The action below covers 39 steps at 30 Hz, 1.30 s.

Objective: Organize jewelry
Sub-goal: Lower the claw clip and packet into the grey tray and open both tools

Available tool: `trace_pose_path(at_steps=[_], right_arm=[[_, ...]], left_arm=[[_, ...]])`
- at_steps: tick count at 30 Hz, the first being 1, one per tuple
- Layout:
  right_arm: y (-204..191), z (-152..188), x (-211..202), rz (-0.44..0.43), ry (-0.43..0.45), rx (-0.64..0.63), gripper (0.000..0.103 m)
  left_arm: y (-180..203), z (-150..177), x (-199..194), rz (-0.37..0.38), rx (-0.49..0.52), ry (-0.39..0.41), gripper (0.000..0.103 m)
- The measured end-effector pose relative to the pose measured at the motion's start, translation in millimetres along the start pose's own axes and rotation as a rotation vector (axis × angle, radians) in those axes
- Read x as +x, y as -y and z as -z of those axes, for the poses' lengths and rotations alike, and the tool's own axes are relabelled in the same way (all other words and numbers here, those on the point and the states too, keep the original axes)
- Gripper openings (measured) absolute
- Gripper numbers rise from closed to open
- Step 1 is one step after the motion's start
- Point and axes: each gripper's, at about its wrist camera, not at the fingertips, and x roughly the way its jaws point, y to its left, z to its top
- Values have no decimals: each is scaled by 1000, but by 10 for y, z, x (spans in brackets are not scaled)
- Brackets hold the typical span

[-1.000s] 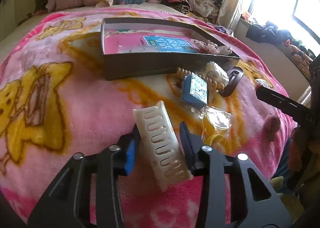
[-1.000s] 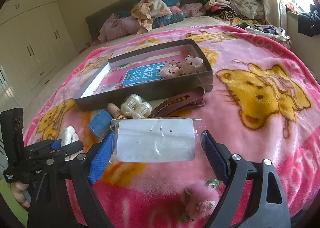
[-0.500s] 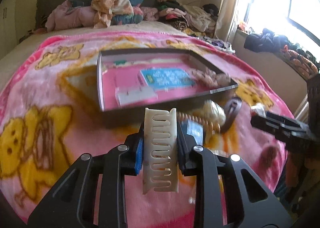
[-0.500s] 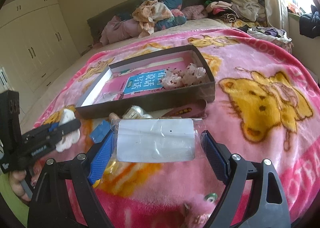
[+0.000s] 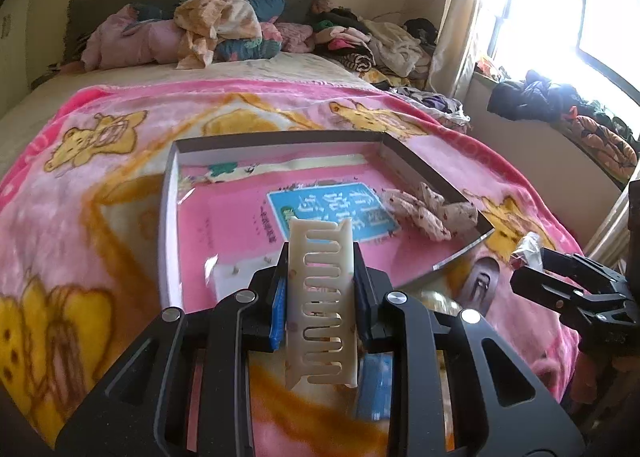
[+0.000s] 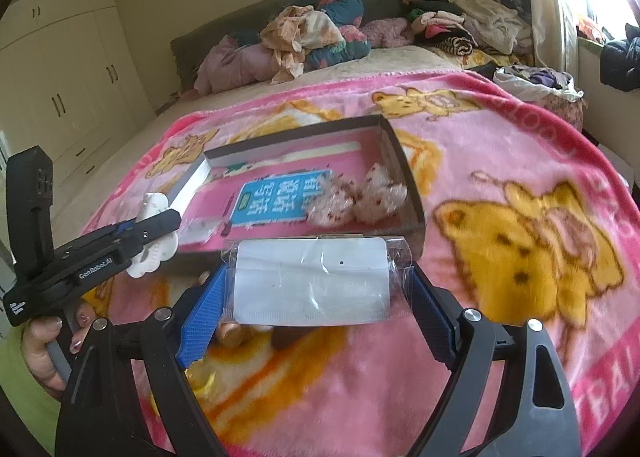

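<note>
My left gripper (image 5: 320, 289) is shut on a cream hair claw clip (image 5: 320, 297) and holds it over the near edge of the dark shallow box (image 5: 424, 173). The clip and left gripper (image 6: 156, 233) also show in the right wrist view. My right gripper (image 6: 312, 281) is shut on a clear plastic packet with a white card (image 6: 312, 281), held above the blanket just in front of the box (image 6: 400, 153). In the box lie a pink book with a blue label (image 5: 328, 209) and floral scrunchies (image 5: 432, 209), seen too in the right wrist view (image 6: 356, 197).
The pink bear-print blanket (image 6: 520, 241) covers the bed. A brown hair clip (image 5: 480, 289), a blue item (image 5: 376, 385) and beads (image 6: 232, 333) lie in front of the box. Piled clothes (image 5: 224, 29) line the headboard. A window (image 5: 560, 17) is at the right.
My left gripper closed on the cream clip, lifted it off the blanket and carried it forward over the box edge. My right gripper moved toward the box with the packet.
</note>
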Motion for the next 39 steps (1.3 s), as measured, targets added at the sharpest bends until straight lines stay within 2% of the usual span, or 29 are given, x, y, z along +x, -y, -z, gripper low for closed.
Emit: trace_pose_path(at_steps=[8, 20, 29, 39], right_arm=[[129, -210, 107, 39, 15, 2, 83], [147, -538, 365, 85, 17, -39, 83], [135, -596, 705, 76, -50, -50, 83], [64, -476, 1023, 92, -140, -76, 83]], left_arm=[[4, -234, 273, 14, 10, -14, 19], [-4, -414, 611, -2, 14, -51, 19], [-64, -418, 831, -15, 0, -90, 19], [-111, -375, 910, -29, -12, -106, 19]])
